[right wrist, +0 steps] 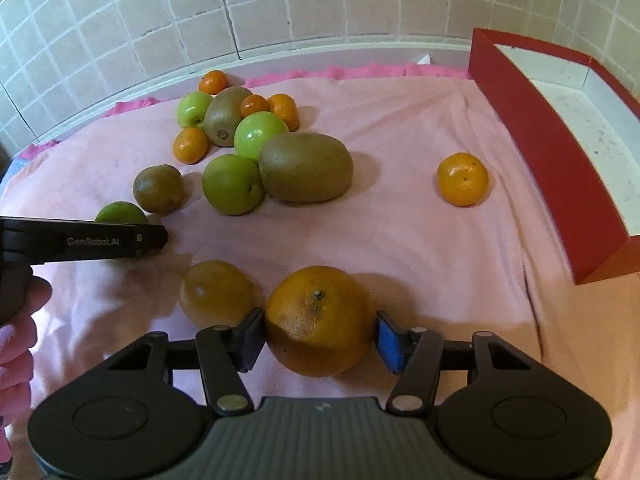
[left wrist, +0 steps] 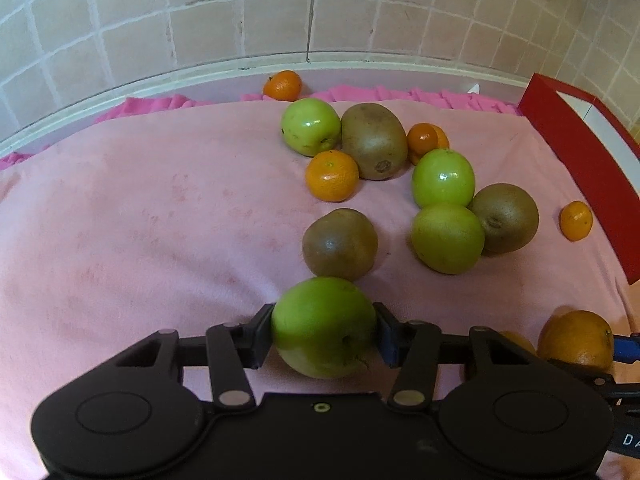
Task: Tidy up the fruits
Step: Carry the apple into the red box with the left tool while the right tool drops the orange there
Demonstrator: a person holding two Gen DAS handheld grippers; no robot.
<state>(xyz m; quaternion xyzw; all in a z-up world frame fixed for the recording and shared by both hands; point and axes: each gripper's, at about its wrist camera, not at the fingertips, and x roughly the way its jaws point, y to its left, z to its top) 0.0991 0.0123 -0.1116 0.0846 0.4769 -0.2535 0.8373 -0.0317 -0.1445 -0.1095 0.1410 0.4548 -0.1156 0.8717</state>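
My left gripper (left wrist: pixel 323 330) is shut on a green apple (left wrist: pixel 323 326) low over the pink cloth (left wrist: pixel 120 220). My right gripper (right wrist: pixel 318 328) has an orange (right wrist: pixel 318 320) between its jaws; the left pad touches it and the blue right pad (right wrist: pixel 388 338) stands a small gap off. A second orange (right wrist: pixel 216 292) lies just left of it. The left gripper's side shows in the right wrist view (right wrist: pixel 80 240), with its apple (right wrist: pixel 120 213) behind it. Ahead lies a cluster of green apples (right wrist: pixel 232 190), kiwis (right wrist: pixel 306 168) and small mandarins (right wrist: pixel 190 145).
A red box with a white inside (right wrist: pixel 552 152) stands on the right side of the cloth. One mandarin (right wrist: pixel 463 179) lies alone near it. A tiled wall (right wrist: pixel 320 0) runs behind the counter. A hand holds the left gripper at the left edge (right wrist: pixel 16 320).
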